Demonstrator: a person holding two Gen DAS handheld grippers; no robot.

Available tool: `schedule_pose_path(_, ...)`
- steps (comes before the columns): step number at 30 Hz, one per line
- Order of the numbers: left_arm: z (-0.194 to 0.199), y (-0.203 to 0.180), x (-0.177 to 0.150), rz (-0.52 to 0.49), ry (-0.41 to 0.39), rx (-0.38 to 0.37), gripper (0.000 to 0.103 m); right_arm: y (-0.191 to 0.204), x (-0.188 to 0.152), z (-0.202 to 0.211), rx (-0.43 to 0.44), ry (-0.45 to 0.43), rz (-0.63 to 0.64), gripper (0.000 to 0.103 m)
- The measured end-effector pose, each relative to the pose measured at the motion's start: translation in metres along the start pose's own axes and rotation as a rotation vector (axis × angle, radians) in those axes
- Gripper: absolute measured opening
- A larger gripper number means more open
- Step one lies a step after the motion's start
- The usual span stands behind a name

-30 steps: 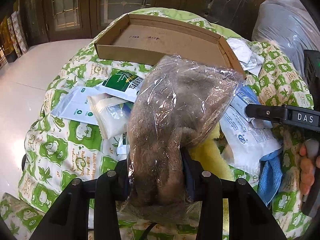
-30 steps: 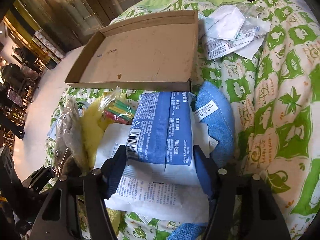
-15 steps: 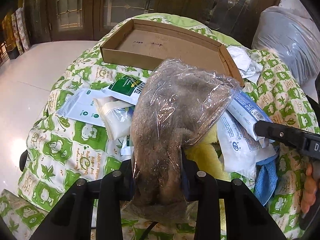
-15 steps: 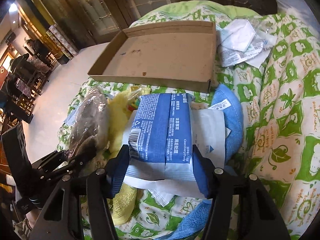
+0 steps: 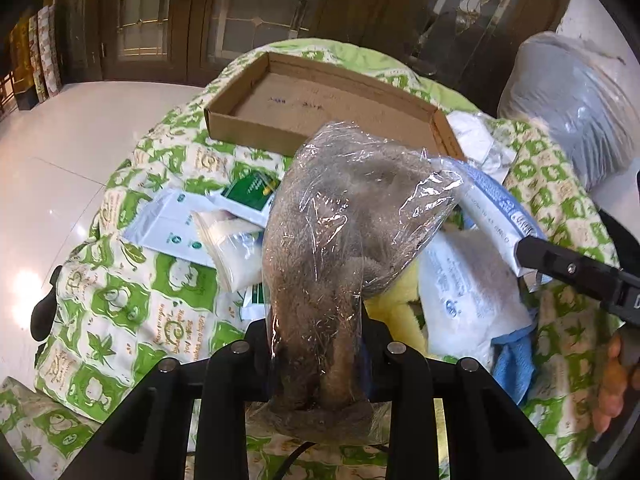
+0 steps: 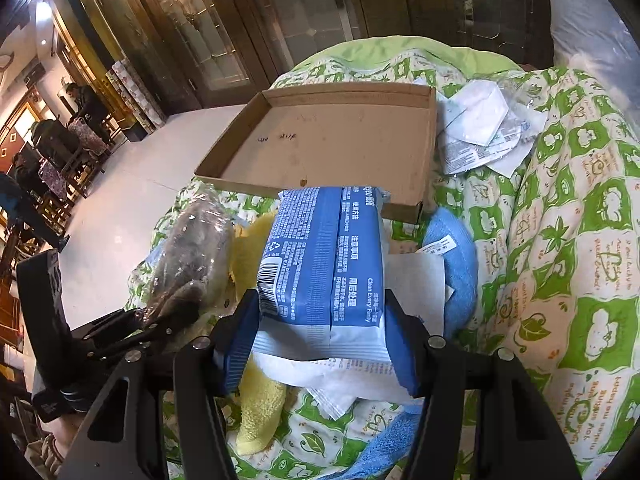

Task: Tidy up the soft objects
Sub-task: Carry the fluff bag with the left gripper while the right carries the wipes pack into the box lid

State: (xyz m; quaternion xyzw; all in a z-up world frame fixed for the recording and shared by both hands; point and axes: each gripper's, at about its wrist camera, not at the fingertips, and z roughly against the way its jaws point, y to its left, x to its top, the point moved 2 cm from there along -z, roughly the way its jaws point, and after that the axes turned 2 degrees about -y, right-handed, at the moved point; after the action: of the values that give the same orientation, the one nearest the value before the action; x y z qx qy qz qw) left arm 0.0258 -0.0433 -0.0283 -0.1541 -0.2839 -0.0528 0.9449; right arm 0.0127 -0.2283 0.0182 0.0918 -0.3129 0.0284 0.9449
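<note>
Left gripper [image 5: 316, 344] closing tighter on bagged brown plush [image 5: 344, 240], lifted off quilt [image 5: 132, 300]. Right gripper [image 6: 320, 344] clamps blue wipes pack [image 6: 324, 256], jaws abt halfway. Yellow towel [image 6: 256, 400], blue cloth [image 6: 456, 264] + packets still loose. Cardboard tray [image 6: 428, 148] beyond: empty, so I'm barely started.

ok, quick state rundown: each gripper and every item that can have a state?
left gripper: jaws closing on the bagged brown plush, lifted
right gripper: shut on the blue wipes pack, lifted
cardboard tray: open, empty
yellow towel: lying crumpled on the quilt
blue towel: lying on the quilt
</note>
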Motion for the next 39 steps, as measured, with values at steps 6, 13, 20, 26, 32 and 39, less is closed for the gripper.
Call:
schedule_pose_path(6, 0.01, -0.001, 0.01, 0.015, -0.022, -0.023, 0.029, -0.004, 0.002, 0.0, 0.0, 0.0, -0.012, 0.058)
schedule_pose_path(13, 0.015, -0.006, 0.03, 0.005, -0.034, -0.027, 0.029, -0.004, 0.007, 0.002, -0.008, -0.003, -0.011, 0.058)
schedule_pose_path(20, 0.017, -0.002, 0.052, 0.026, -0.034, -0.026, 0.029, -0.009, 0.026, 0.0, -0.016, -0.005, -0.002, 0.058)
schedule_pose_path(26, 0.013, 0.002, 0.075, 0.04, -0.033, -0.019, 0.029, -0.018, 0.047, -0.01, -0.029, -0.005, -0.005, 0.058)
schedule_pose_path(32, 0.004, 0.005, 0.099, 0.056, -0.03, -0.016, 0.029, -0.025, 0.066, -0.025, -0.035, -0.001, -0.01, 0.058)
schedule_pose_path(39, -0.013, 0.005, 0.135, 0.047, -0.025, 0.012, 0.029, -0.032, 0.094, -0.047, -0.067, 0.015, 0.017, 0.058)
